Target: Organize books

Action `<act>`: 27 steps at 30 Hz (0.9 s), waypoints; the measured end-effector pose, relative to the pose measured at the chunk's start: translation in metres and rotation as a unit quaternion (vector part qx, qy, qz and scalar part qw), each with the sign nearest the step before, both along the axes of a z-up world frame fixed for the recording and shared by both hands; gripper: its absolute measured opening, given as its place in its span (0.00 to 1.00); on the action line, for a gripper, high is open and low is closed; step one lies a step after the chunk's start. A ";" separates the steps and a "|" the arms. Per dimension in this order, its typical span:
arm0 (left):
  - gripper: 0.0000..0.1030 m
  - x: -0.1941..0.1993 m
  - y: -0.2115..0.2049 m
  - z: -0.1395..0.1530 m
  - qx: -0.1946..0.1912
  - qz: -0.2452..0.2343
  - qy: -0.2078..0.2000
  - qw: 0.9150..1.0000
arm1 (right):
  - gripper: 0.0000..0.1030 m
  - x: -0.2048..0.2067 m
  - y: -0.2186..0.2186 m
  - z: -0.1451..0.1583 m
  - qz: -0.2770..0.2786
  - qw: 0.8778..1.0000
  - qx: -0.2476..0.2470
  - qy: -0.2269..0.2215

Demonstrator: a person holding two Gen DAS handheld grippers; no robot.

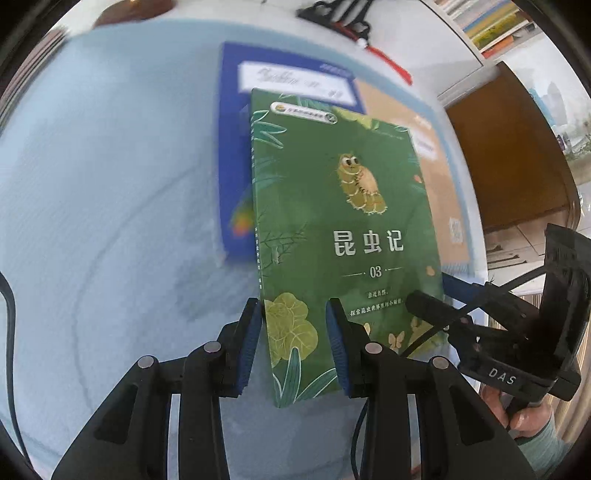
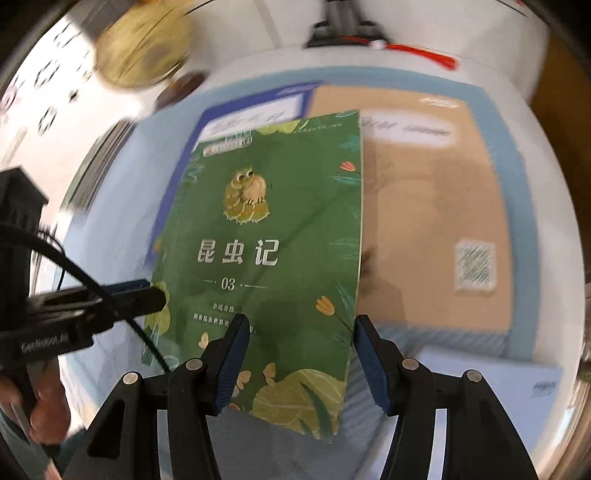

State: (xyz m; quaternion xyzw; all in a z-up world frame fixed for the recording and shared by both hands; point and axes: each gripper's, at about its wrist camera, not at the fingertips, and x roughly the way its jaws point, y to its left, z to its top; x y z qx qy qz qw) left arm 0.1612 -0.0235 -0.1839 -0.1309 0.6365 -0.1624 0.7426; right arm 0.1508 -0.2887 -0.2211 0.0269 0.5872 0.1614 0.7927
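Observation:
A green book (image 1: 332, 229) with a caterpillar drawing and white Chinese title is lifted above the table; it also shows in the right wrist view (image 2: 273, 251). My left gripper (image 1: 293, 328) pinches its near left corner, one blue pad on the spine edge, one on the cover. My right gripper (image 2: 299, 350) straddles the book's near right edge, its fingers around the cover and its right edge. Below lie a blue book (image 1: 236, 147) and a tan kraft book (image 2: 436, 206).
A pale blue mat (image 1: 110, 184) covers the round white table (image 2: 236, 66). A black stand with a red tassel (image 2: 417, 51) stands at the back. A bookshelf (image 1: 487, 26) and a brown cabinet (image 1: 509, 155) are at the right. A light blue booklet (image 2: 491, 384) lies near right.

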 end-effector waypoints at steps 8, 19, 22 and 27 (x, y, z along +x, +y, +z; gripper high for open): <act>0.31 -0.011 0.016 -0.012 -0.018 0.062 -0.012 0.998 | 0.40 -0.040 -0.002 -0.005 0.010 1.000 0.014 0.017; 0.31 -0.021 0.009 0.031 -0.114 0.046 -0.077 0.989 | 0.40 -0.048 -0.002 -0.011 -0.017 0.998 0.046 0.027; 0.31 -0.020 0.007 0.037 -0.137 0.035 -0.085 0.986 | 0.40 -0.046 -0.006 -0.012 -0.026 0.997 0.062 0.032; 0.30 -0.017 0.005 0.010 -0.109 0.056 -0.060 0.991 | 0.40 -0.051 -0.009 -0.010 -0.026 0.997 0.063 0.029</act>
